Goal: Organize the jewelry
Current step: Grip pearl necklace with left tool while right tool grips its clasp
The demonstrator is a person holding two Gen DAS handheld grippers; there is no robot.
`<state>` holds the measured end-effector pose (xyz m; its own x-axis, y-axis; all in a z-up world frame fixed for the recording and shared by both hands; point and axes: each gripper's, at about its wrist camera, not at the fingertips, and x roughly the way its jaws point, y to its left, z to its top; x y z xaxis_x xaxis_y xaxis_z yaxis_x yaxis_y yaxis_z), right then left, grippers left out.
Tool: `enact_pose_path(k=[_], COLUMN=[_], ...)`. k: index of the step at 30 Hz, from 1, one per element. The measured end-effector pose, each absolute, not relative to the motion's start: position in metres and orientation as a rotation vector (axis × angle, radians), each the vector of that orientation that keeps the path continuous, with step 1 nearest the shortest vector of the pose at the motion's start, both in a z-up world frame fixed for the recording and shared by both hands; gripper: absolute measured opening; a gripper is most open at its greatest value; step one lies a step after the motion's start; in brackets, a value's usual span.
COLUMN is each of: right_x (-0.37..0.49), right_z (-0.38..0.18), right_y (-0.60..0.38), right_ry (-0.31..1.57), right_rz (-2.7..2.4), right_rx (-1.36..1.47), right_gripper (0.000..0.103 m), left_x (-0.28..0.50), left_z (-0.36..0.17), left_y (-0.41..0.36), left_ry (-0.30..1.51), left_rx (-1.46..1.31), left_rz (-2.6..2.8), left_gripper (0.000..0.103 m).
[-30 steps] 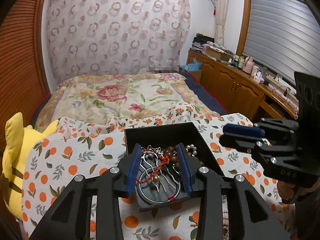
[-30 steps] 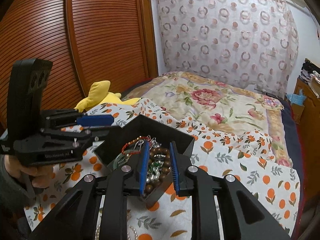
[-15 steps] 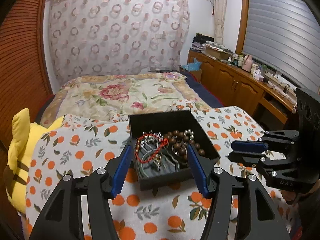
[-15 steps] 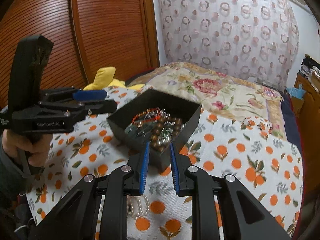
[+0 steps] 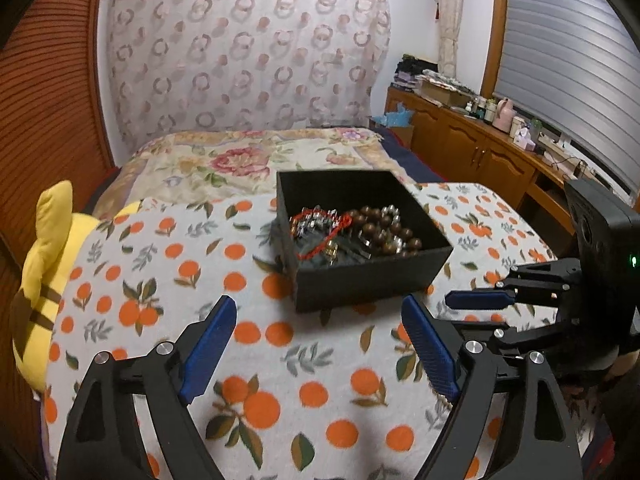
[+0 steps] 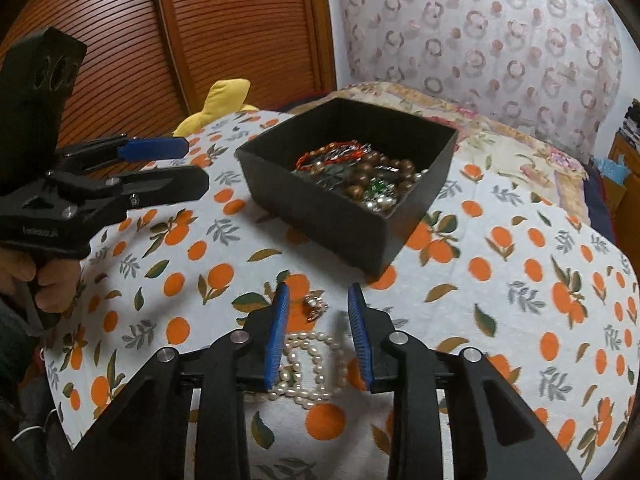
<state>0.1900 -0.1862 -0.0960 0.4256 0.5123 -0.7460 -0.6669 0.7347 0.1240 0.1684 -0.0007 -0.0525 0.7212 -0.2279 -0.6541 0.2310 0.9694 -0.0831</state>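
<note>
black box is seen sitting on the orange-print cloth, filled with tangled jewelry: a red cord bracelet, brown wooden beads, some silvery pieces. left gripper is held low over the cloth just in front of the box, jaws spread wide and opening, nothing between the blue pads, box wall not touched. right gripper is pointed down at the cloth on the near side of the box, jaws at a narrow gap and opening; a pearl necklace is seen lying on the cloth between and under the pads, not pressed by either one. a small metal piece, too small to identify, is seen just beyond the fingertips, apart from the box. a hand is seen gripping the left gripper's handle in the right wrist view. a yellow plush toy is seen at the cloth's left edge, a floral bedspread behind the box.
</note>
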Motion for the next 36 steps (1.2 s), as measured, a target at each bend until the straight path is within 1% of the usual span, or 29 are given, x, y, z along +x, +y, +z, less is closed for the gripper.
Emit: enact_pose_path(k=[8,10,11,19,30,36], right_x=[0.190,0.189,0.189,0.184,0.159,0.149], right_z=[-0.104,-0.105,-0.105,-0.093,-0.081,-0.079], right_y=[-0.175,-0.174,-0.174,-0.199,-0.242,-0.257], right_ry=[0.867,0.860,0.858,0.823,0.791,0.777], right_rz=[0.732,0.720,0.720,0.692,0.640,0.627], right_rx=[-0.258,-0.277,-0.280,-0.220,-0.148,-0.117], right_gripper=[0.032,0.015,0.014,0.013,0.013,0.013], left_x=[0.161,0.159,0.159,0.154,0.149,0.148], left_z=[-0.063,-0.063,-0.063,-0.067,-0.076,-0.084], left_y=[0.003,0.003,0.003,-0.004,-0.041,-0.063], left_ry=[0.752,0.753,0.752,0.763,0.813,0.848], left_rx=[-0.002,-0.001,-0.001,0.001,0.027,0.062], left_rz=[-0.246,-0.247,-0.247,-0.267,-0.379,-0.436], left_gripper=[0.081,0.081,0.081,0.081,0.081,0.057])
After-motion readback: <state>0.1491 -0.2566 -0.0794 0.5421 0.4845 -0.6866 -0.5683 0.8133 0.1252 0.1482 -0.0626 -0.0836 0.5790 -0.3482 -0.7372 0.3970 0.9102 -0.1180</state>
